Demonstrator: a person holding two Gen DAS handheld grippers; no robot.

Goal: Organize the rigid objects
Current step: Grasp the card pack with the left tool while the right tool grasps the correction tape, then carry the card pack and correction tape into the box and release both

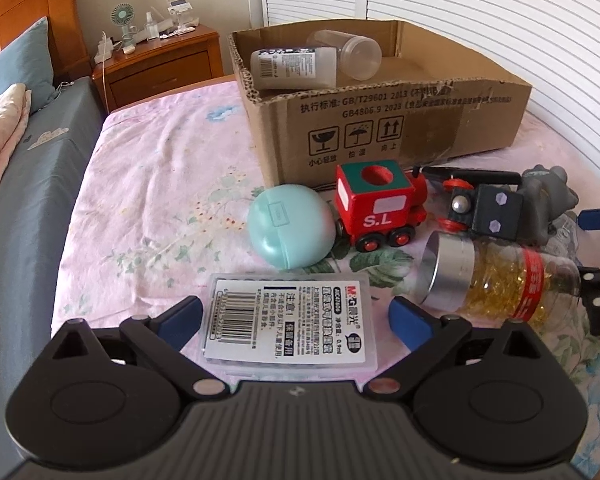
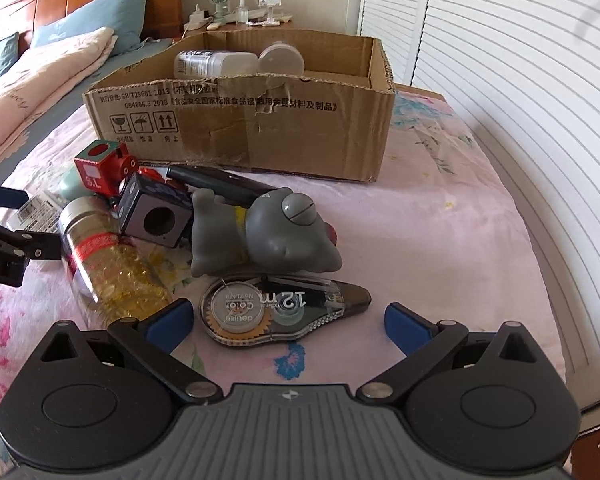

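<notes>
Flat clear plastic refill case point(image 1: 290, 322) with white barcode label is lying on the pink floral bedsheet point(image 1: 160, 184), between the left gripper point(image 1: 296, 316) jaws, standing apart. Clear teardrop-shaped correction tape dispenser point(image 2: 276, 310) is lying between the right gripper point(image 2: 288, 318) jaws, likewise apart, untouched.

Box interior: cardboard box point(image 2: 260, 136) is open on top; white bottle point(image 2: 216, 62) and clear jar point(image 2: 281, 61) fill its 11 o'clock end, the 1 o'clock end is bare.
Right side: bedspread point(image 2: 440, 220) from 1 to 4 o'clock lies free.
Centre: grey figure point(image 2: 268, 236) and black cube point(image 2: 156, 216) block 12 o'clock.
Left: glitter bottle point(image 2: 108, 264) crowds 10 o'clock.
</notes>
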